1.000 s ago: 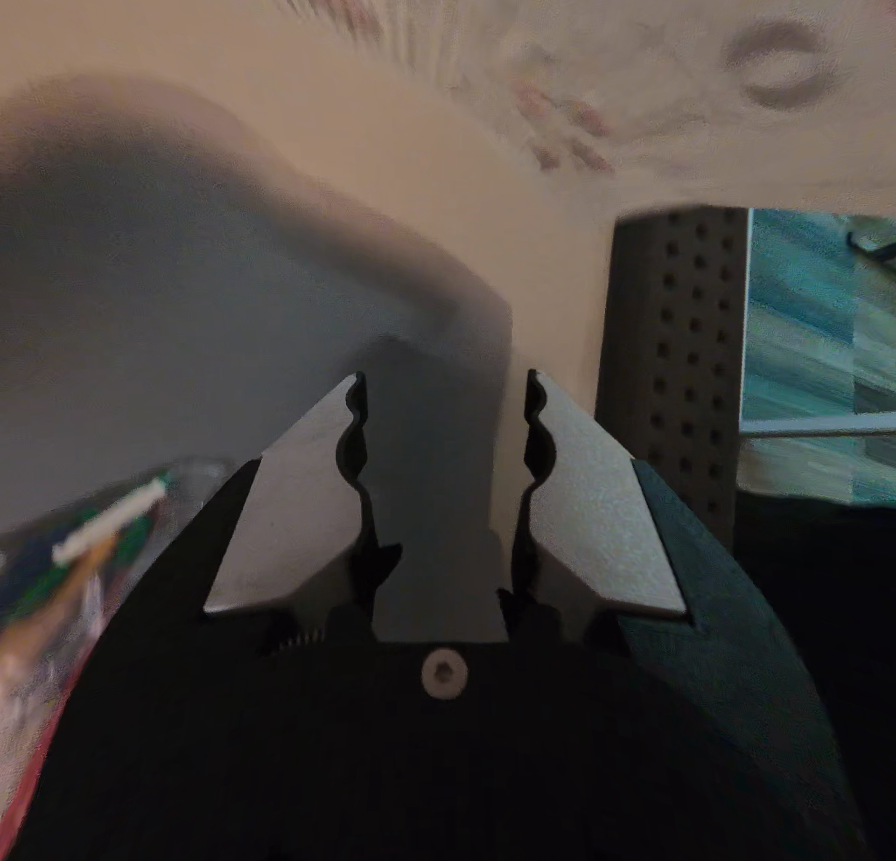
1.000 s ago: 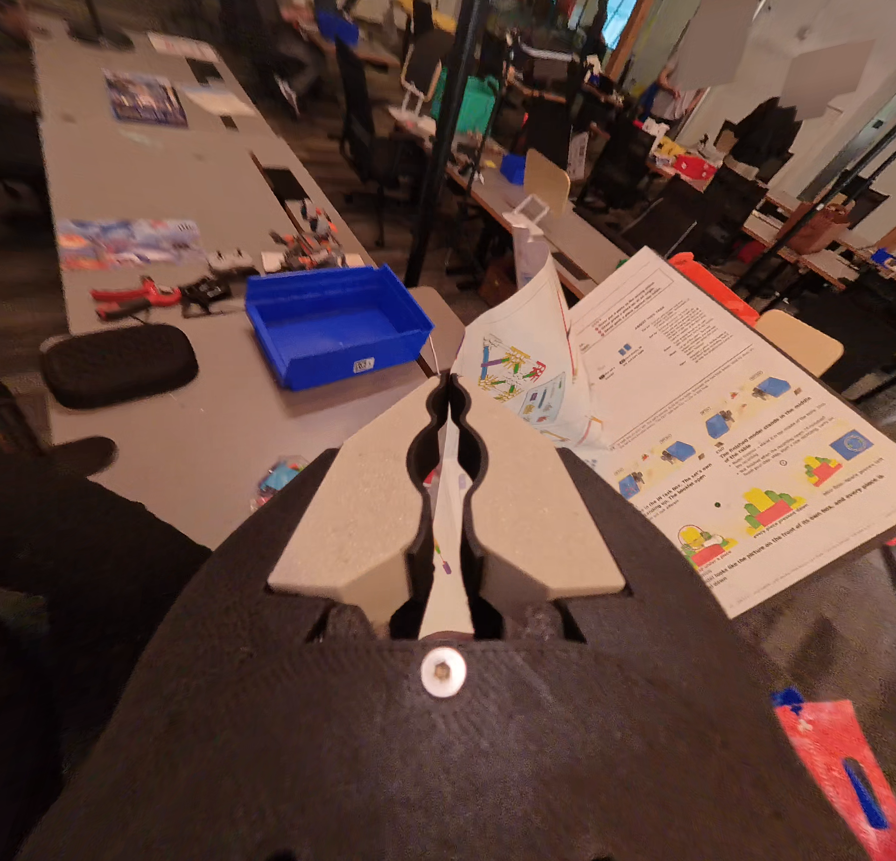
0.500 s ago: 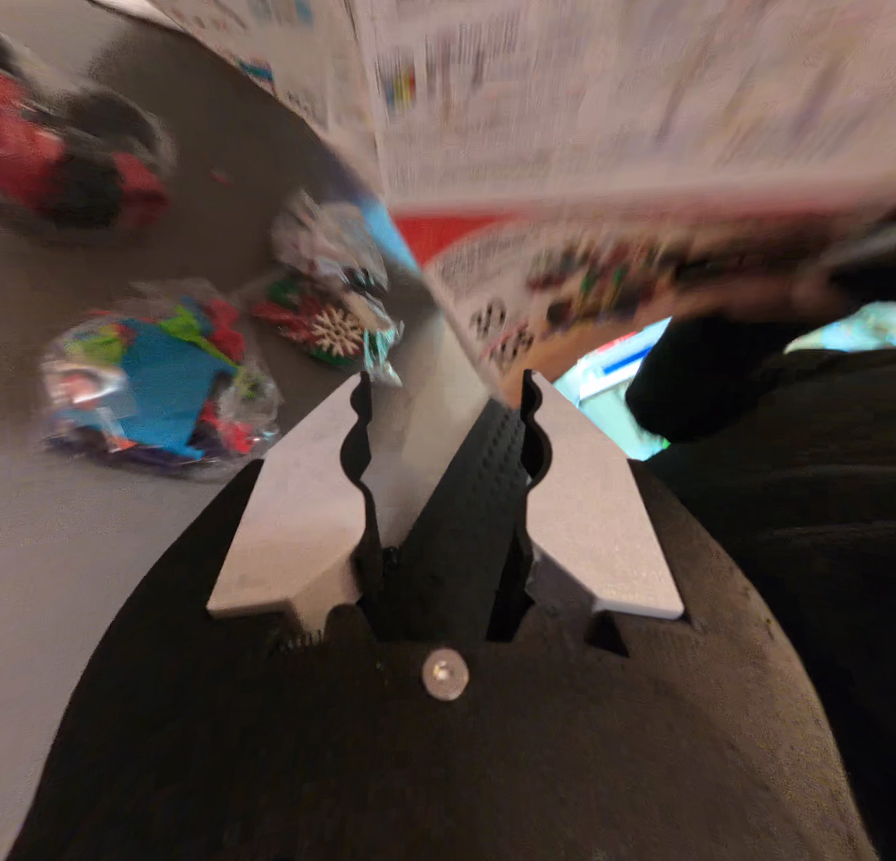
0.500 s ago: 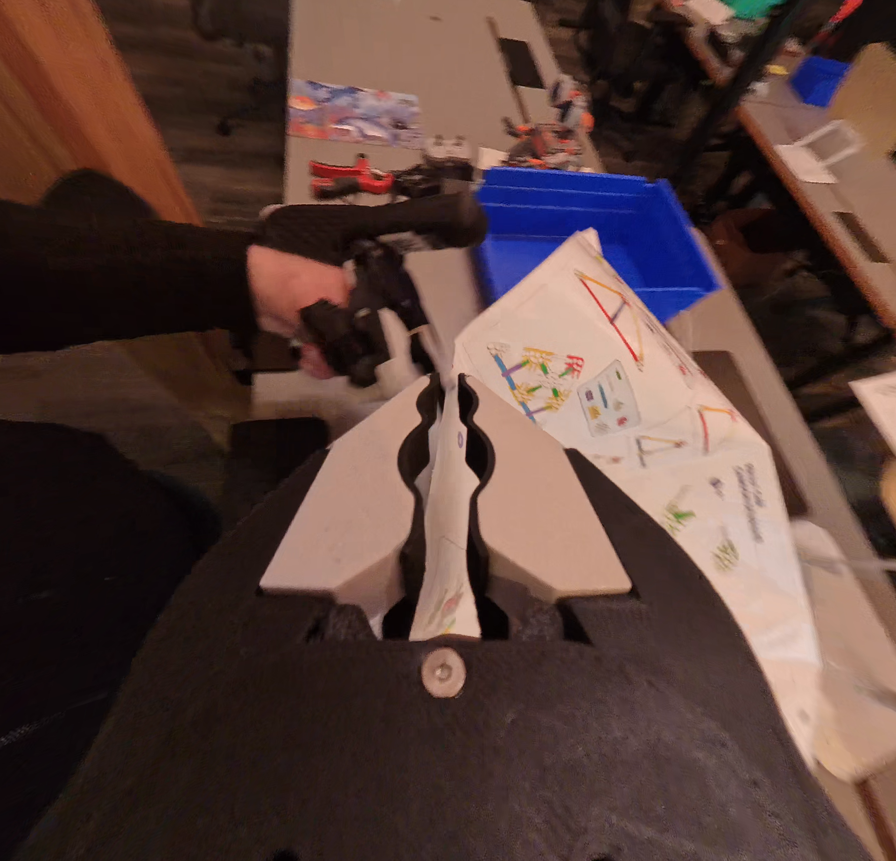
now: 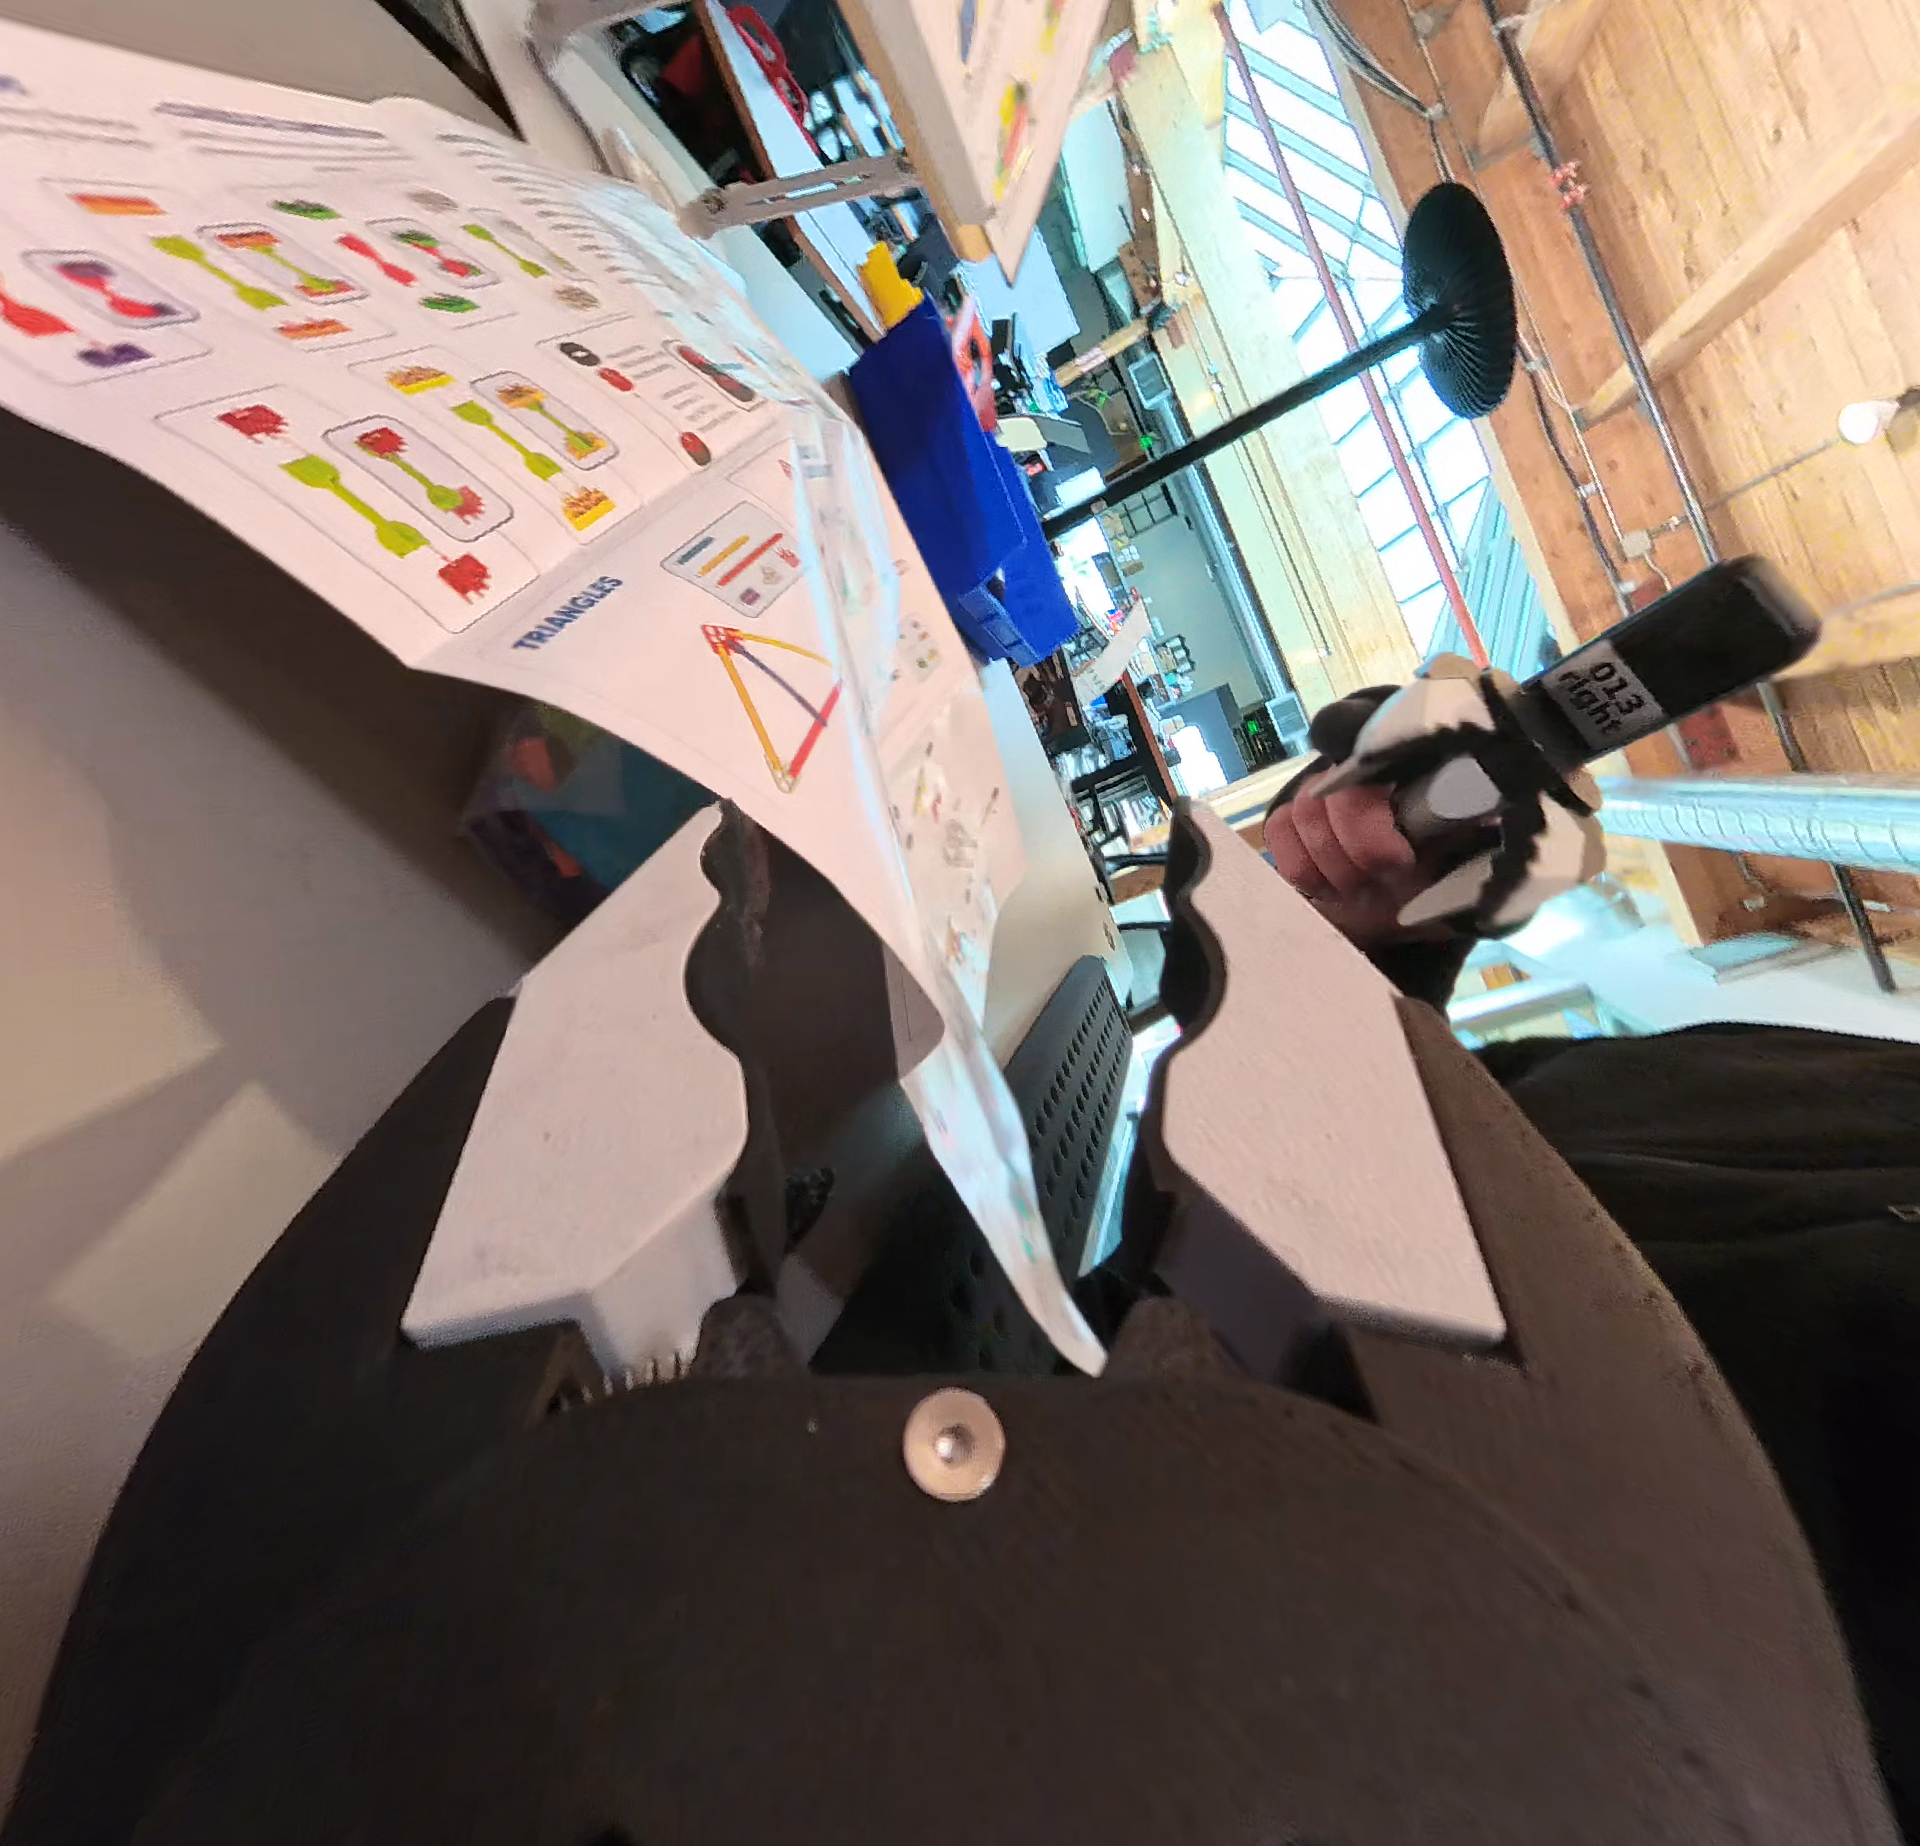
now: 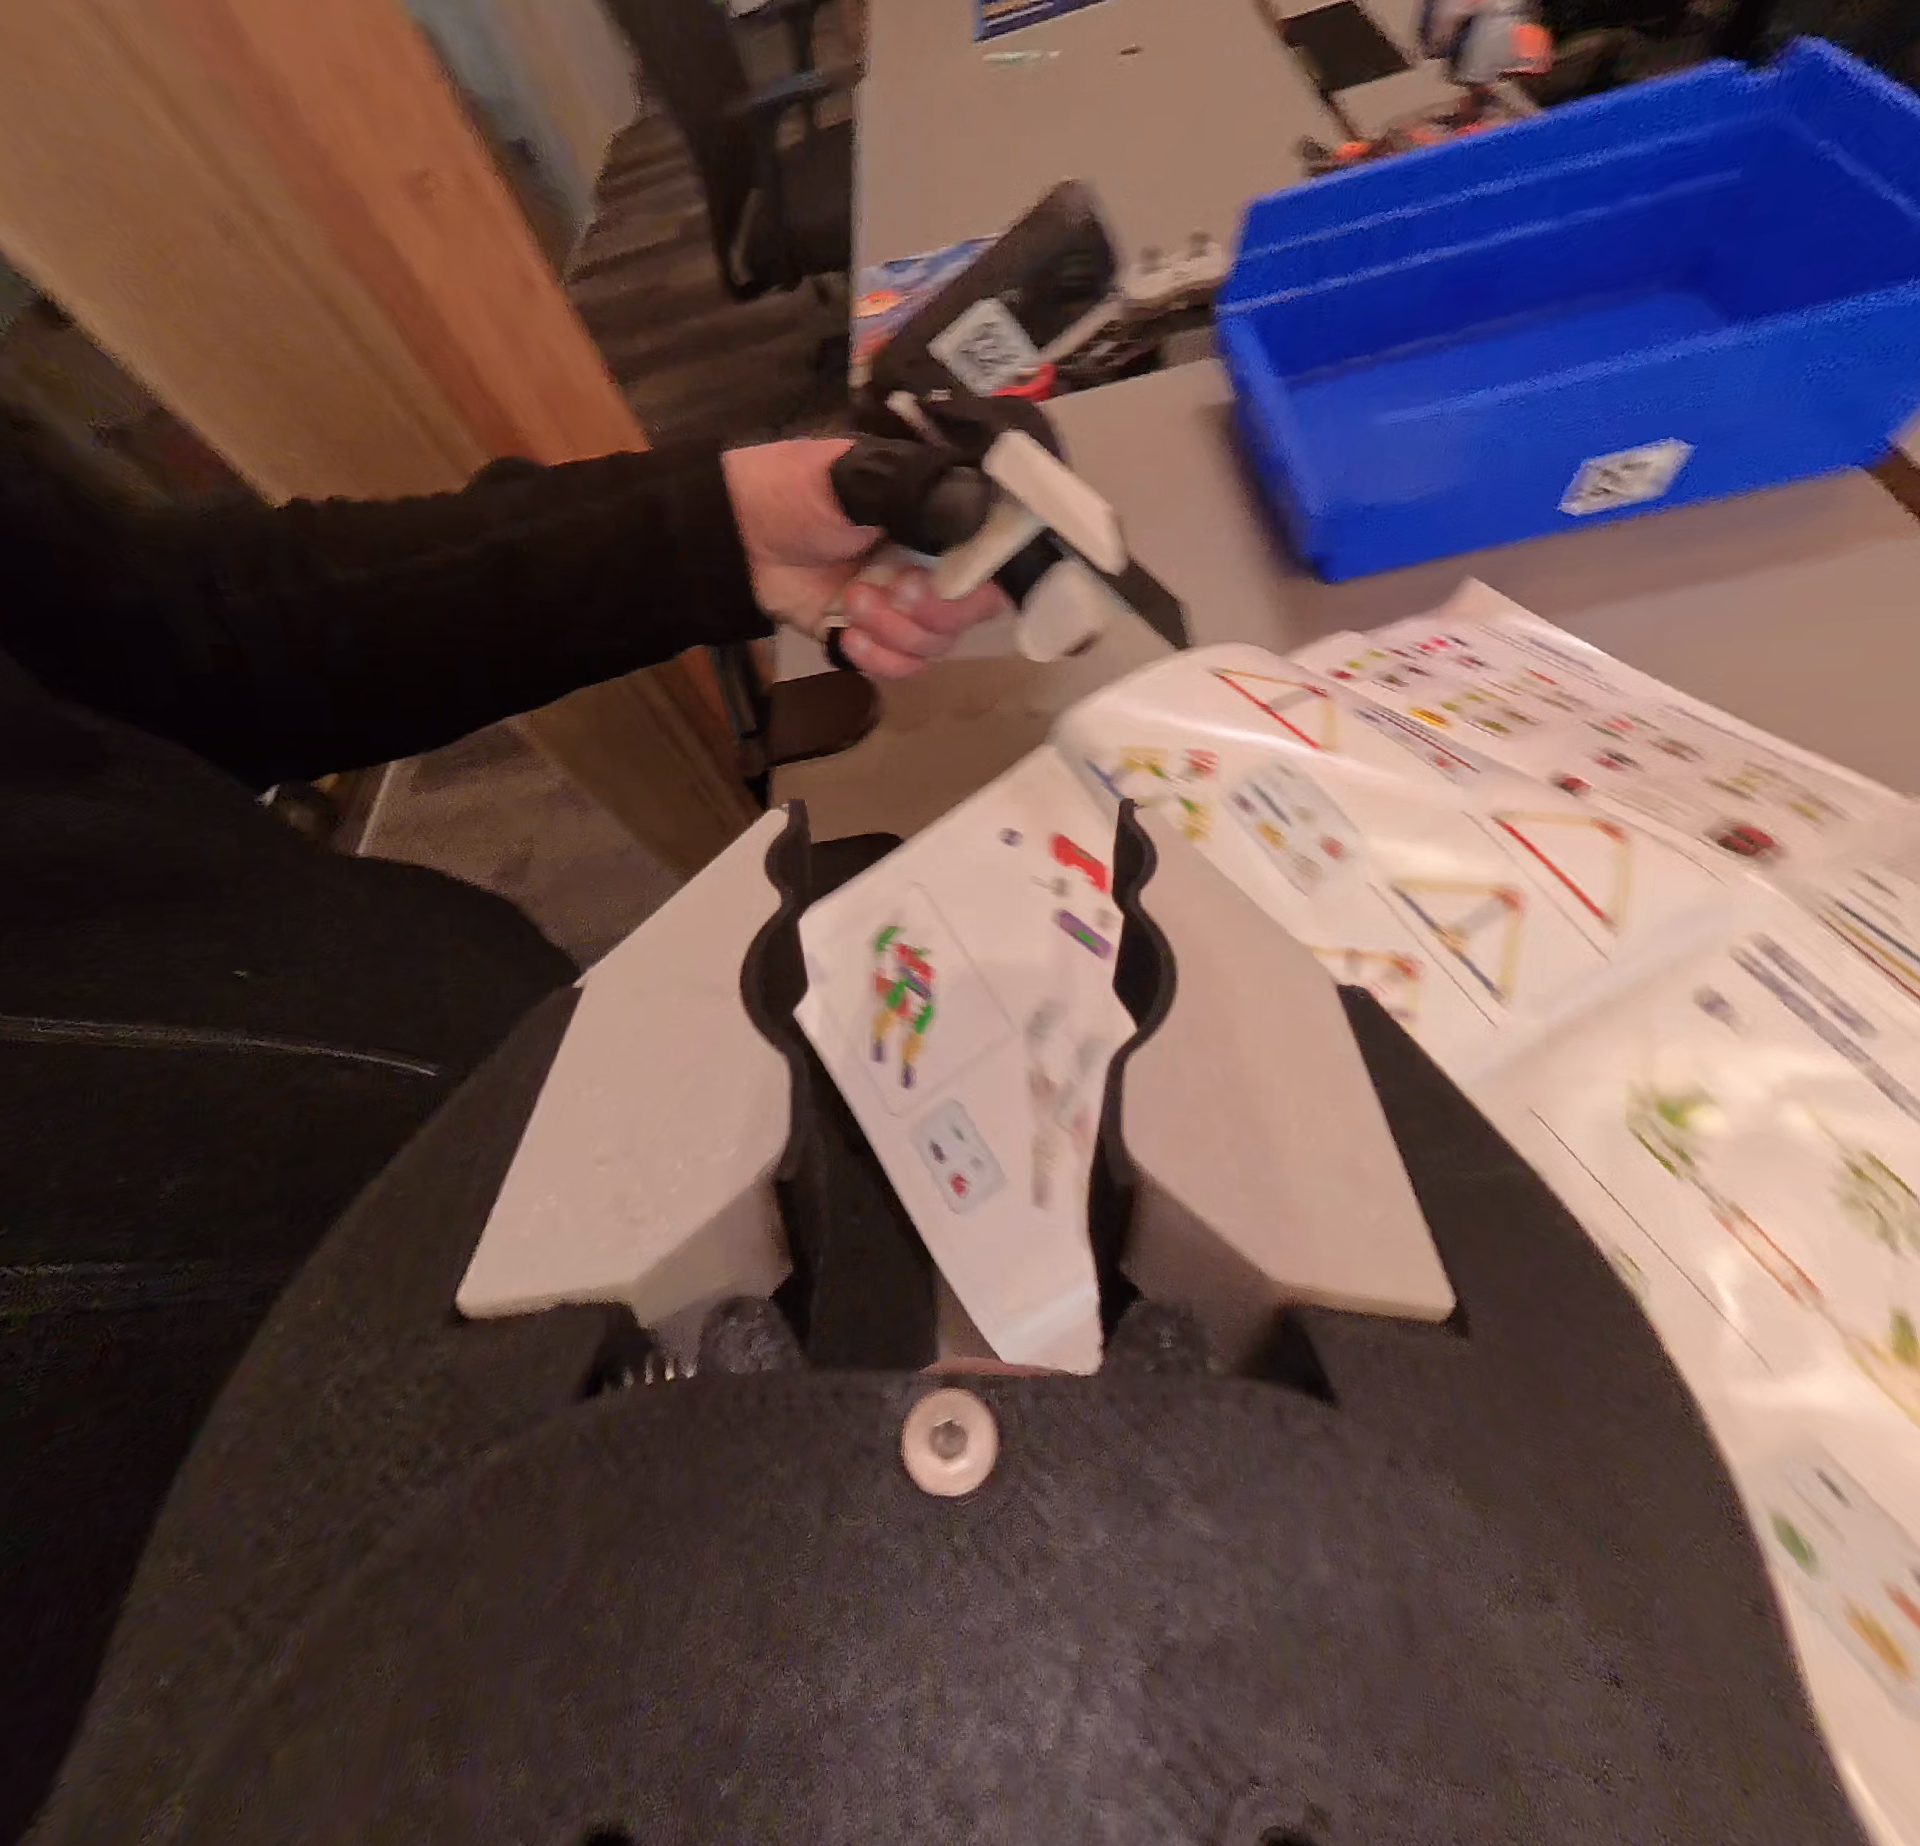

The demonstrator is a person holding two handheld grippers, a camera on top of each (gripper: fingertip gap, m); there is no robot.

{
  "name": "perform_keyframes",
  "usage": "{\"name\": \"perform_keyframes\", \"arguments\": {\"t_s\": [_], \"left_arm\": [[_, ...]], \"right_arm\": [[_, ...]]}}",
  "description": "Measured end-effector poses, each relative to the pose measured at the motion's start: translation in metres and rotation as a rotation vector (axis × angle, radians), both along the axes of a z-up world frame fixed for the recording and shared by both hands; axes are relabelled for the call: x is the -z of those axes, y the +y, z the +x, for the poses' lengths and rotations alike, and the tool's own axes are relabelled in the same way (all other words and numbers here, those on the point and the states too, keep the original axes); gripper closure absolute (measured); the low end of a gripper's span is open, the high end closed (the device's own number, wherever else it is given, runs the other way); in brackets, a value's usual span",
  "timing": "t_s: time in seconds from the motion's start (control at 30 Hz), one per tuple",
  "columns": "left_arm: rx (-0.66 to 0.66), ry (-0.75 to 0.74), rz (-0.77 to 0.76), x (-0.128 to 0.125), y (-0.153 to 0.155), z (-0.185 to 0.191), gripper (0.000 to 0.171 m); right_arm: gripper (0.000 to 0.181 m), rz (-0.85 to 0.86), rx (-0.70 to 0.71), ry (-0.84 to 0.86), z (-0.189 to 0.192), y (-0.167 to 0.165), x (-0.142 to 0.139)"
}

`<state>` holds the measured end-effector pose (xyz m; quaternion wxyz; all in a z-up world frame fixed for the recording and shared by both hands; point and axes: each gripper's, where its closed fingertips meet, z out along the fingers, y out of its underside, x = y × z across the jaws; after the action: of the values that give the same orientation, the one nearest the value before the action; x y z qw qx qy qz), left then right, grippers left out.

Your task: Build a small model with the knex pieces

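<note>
A large white instruction sheet (image 5: 468,394) with coloured drawings arches over the grey table (image 5: 156,861). One corner of it hangs loose between the jaws of my left gripper (image 5: 956,830), which is wide open. In the right wrist view the sheet (image 6: 1455,861) spreads over the table to the right. Another corner lies unclamped between the jaws of my right gripper (image 6: 961,820), also open. Each view shows the other gripper farther off in a hand: the right one (image 5: 1455,788), and the left one (image 6: 997,529) over the sheet's far edge.
A blue bin (image 6: 1558,342) stands on the table beyond the sheet and also shows in the left wrist view (image 5: 956,508). A bag of coloured parts (image 5: 561,820) lies under the arched sheet. A black perforated block (image 5: 1070,1069) sits at the table edge. A wooden panel (image 6: 260,186) rises at left.
My right gripper was shut on the sheet and has opened, so the sheet is let go and spreads out. My left gripper stayed open and swung round to a corner of the sheet.
</note>
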<state>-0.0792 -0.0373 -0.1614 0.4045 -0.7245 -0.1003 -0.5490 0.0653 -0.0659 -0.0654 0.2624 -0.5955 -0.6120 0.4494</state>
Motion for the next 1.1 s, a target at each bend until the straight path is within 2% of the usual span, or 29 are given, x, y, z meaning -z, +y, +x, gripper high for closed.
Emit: {"name": "perform_keyframes", "arguments": {"t_s": [0.17,0.43,0.67,0.9,1.1], "left_arm": [[-0.075,-0.011,-0.063,0.016,0.011,-0.01,0.092],[-0.117,0.008,-0.122,0.032,0.01,-0.005,0.092],[-0.121,-0.046,-0.154,0.044,0.004,0.005,0.1],[-0.143,-0.076,-0.126,0.042,0.008,0.006,0.12],[-0.151,-0.039,-0.121,0.044,0.01,0.007,0.145]], "right_arm": [[0.117,0.004,0.205,-0.025,0.041,0.076,0.018],[0.109,0.133,0.353,-0.096,0.088,0.134,0.035],[0.105,0.106,0.397,-0.108,0.112,0.149,0.055],[0.097,0.129,0.376,-0.114,0.107,0.154,0.063],[0.093,0.143,0.353,-0.12,0.098,0.157,0.066]]}}
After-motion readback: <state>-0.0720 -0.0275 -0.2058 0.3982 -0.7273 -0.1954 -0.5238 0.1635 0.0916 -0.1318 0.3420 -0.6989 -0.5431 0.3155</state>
